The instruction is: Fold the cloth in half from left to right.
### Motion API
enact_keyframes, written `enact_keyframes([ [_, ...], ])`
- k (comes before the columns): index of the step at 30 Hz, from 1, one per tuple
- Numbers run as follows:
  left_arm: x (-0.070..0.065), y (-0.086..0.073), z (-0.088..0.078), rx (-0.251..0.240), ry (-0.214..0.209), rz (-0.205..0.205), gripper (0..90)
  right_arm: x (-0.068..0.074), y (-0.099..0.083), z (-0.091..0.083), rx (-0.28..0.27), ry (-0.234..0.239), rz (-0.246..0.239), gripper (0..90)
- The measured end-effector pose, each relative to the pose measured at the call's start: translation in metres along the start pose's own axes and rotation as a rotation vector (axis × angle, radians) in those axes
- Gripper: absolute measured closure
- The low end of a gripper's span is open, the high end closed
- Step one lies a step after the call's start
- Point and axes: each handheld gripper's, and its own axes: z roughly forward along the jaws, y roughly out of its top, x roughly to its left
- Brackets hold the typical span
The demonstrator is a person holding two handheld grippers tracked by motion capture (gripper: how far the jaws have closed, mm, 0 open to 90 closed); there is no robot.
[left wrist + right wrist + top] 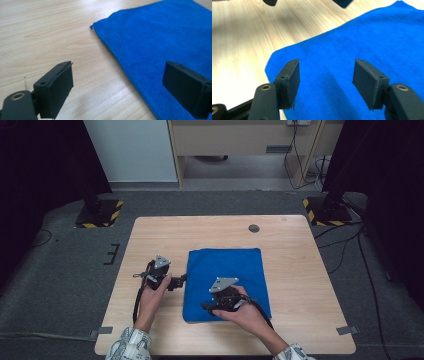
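A blue cloth [235, 270] lies folded flat on the wooden table [160, 240], right of centre. My left gripper [179, 281] sits at the cloth's left edge, pointing right. In the left gripper view my left gripper [120, 85] has its jaws wide open, and the cloth [160, 42] edge runs between them with nothing pinched. My right gripper [207, 308] hovers over the cloth's near left corner, pointing left. My right gripper [325, 82] is open above the cloth [352, 42], its pads clear of the fabric. The left gripper's fingertips [271, 2] show at the top of the right gripper view.
A round cable hole [254, 228] sits near the table's far edge. Two stand bases with yellow and black stripes [99, 213] [325, 210] stand on the carpet beyond the far corners. Bare wood surrounds the cloth on all sides.
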Motion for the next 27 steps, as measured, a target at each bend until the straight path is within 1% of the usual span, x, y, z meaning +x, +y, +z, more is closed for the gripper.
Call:
enact_keyframes([
  [2,0.004,0.001,-0.004,-0.018,0.026,-0.011,9.2,0.003,0.001,0.002,-0.003,0.003,-0.002,42.4],
  [3,0.008,0.001,-0.007,-0.04,0.038,-0.029,9.2,0.005,0.002,0.003,-0.002,0.009,-0.003,43.6],
  [4,0.008,0.001,-0.007,-0.04,0.038,-0.029,9.2,0.005,0.002,0.003,-0.002,0.009,-0.003,43.6],
  [6,0.013,-0.001,-0.009,-0.038,0.047,-0.026,9.2,0.009,0.004,0.005,-0.005,0.015,-0.011,46.2],
  [7,0.016,-0.002,-0.01,-0.043,0.049,-0.034,9.2,0.011,0.004,0.006,-0.006,0.018,-0.014,47.5],
  [9,0.022,-0.002,-0.012,-0.041,0.051,-0.022,9.2,0.015,0.004,0.009,-0.004,0.02,-0.017,50.9],
  [11,0.03,-0.003,-0.016,-0.061,0.052,-0.035,9.2,0.02,0.005,0.014,-0.019,0.016,-0.006,56.0],
  [12,0.033,-0.003,-0.017,-0.069,0.048,-0.048,9.2,0.023,0.006,0.016,-0.027,0.024,-0.001,58.0],
  [13,0.036,-0.004,-0.018,-0.07,0.047,-0.052,9.2,0.026,0.007,0.019,-0.03,0.027,-0.005,60.4],
  [15,0.041,-0.006,-0.019,-0.062,0.054,-0.051,9.2,0.033,0.01,0.026,-0.018,0.044,-0.02,66.7],
  [17,0.044,-0.008,-0.019,-0.059,0.056,-0.063,9.3,0.04,0.012,0.033,-0.005,0.057,-0.038,72.3],
  [19,0.047,-0.009,-0.02,-0.062,0.054,-0.08,9.3,0.046,0.015,0.038,0.003,0.065,-0.057,76.4],
  [21,0.048,-0.009,-0.02,-0.065,0.05,-0.083,9.3,0.054,0.016,0.043,0.017,0.074,-0.076,79.9],
  [24,0.048,-0.009,-0.021,-0.075,0.046,-0.093,9.5,0.059,0.014,0.049,0.038,0.083,-0.084,79.2],
  [25,0.048,-0.009,-0.022,-0.075,0.045,-0.094,9.6,0.062,0.013,0.051,0.05,0.071,-0.1,77.0],
  [27,0.048,-0.009,-0.022,-0.075,0.044,-0.093,9.6,0.063,0.011,0.051,0.049,0.062,-0.1,72.5],
])
